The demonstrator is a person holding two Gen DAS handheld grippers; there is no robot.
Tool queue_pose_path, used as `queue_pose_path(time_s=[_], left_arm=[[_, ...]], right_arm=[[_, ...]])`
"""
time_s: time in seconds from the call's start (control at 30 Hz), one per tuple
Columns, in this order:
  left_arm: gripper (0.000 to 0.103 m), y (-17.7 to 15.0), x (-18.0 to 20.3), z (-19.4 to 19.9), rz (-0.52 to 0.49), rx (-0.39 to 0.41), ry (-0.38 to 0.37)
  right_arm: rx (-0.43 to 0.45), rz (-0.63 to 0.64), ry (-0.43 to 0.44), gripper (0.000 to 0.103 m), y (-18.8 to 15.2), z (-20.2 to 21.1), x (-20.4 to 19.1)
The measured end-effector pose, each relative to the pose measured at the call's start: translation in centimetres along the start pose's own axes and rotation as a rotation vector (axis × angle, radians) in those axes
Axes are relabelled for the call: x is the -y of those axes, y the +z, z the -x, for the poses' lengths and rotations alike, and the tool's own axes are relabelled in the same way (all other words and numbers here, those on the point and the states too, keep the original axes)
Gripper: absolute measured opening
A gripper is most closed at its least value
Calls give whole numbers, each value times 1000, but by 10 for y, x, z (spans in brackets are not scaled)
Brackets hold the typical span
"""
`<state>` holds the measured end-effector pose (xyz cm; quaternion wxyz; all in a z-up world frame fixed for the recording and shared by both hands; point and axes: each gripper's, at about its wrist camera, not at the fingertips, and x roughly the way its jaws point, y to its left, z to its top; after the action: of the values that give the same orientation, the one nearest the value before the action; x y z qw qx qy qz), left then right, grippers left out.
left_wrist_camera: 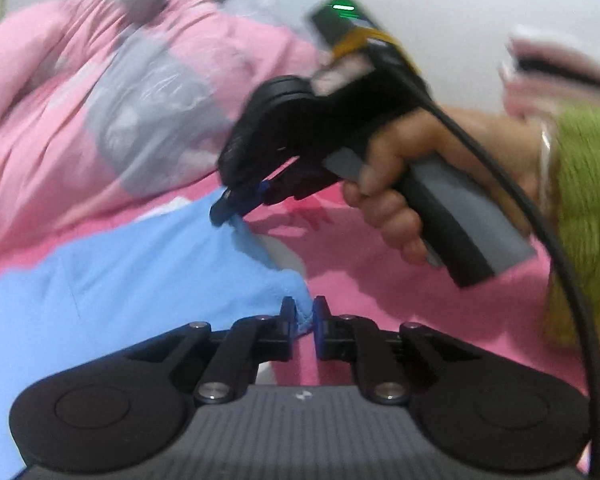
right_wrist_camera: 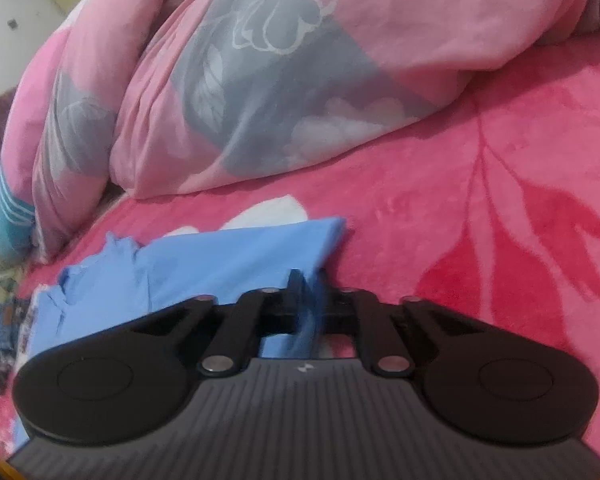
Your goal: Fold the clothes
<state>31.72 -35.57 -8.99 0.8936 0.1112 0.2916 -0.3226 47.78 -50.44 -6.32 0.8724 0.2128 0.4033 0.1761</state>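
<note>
**Both grippers pinching blue garment edge, fold in hand**

Blue garment [left_wrist_camera: 120,280] lies spread on the pink floral blanket [right_wrist_camera: 500,200], beside the bunched pink-and-grey quilt [right_wrist_camera: 260,80].

Left gripper [left_wrist_camera: 304,316]: fingers narrow, a nub of blue cloth clamped between the pads. Right gripper [left_wrist_camera: 236,204]: fingers closed on the same edge further along; in its own view the cloth bunches between the pads [right_wrist_camera: 310,300]. The person's right hand [left_wrist_camera: 396,184] is wrapped round the handle, green sleeve [left_wrist_camera: 584,200] behind.

Judgement on the step: looks like an edge being carried or set for a fold. Can't tell which fold, or how many are already in.

To do it well:
- keep both pinches at matching height so the edge stays straight
- hold light tension between grippers, no sag in the middle
- watch the ruffled far edge [right_wrist_camera: 116,248]; it may crease
- plush blanket may drag the cloth

Writing: none readable. Small white logo mark on the gripper body [right_wrist_camera: 303,369], green LED bar [left_wrist_camera: 343,7] on the right unit. Frames are motion-blurred.
</note>
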Motion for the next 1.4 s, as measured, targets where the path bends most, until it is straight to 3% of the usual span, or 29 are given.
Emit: queue_pose_path(time_s=[0.17,0.33,0.5,0.57,0.63,0.67,0.7,0.77,0.83,1.0,1.1,1.2,1.33,1.4], left_arm=[[8,10,-38,31,246,42,-77],[8,11,-78,73,460,110,-132],[9,-6,-112,121,592,153,-55],[15,-15,-128,136,649,149,-22],[44,-32,-146,152,722,127,18],[51,-41,-156,160,761,116,39],[55,-51,-166,168,799,104,59],[55,-66,-186,186,871,93,95],[55,-78,-205,203,925,100,116],[55,-84,-235,241,908,139,158],[55,-75,-247,253,861,137,177],[55,-53,-258,250,809,91,185],[56,-21,-267,229,722,26,158],[56,-14,-270,208,693,5,155]], right_arm=[[57,-1,48,3,9,22,-23],[71,105,90,3,24,38,-88],[22,246,135,3,28,24,-171],[-18,292,162,3,19,6,-200],[-55,328,186,7,8,-10,-227],[-70,329,193,11,2,-15,-234],[-85,329,201,22,-4,-20,-241],[-114,329,215,35,-17,-31,-256],[-88,266,254,40,-20,-19,-252],[28,20,312,40,-19,78,-203],[85,-9,310,40,-30,162,-187],[130,74,301,40,-51,236,-193],[92,261,267,40,-83,261,-222],[65,394,214,40,-107,231,-234]])
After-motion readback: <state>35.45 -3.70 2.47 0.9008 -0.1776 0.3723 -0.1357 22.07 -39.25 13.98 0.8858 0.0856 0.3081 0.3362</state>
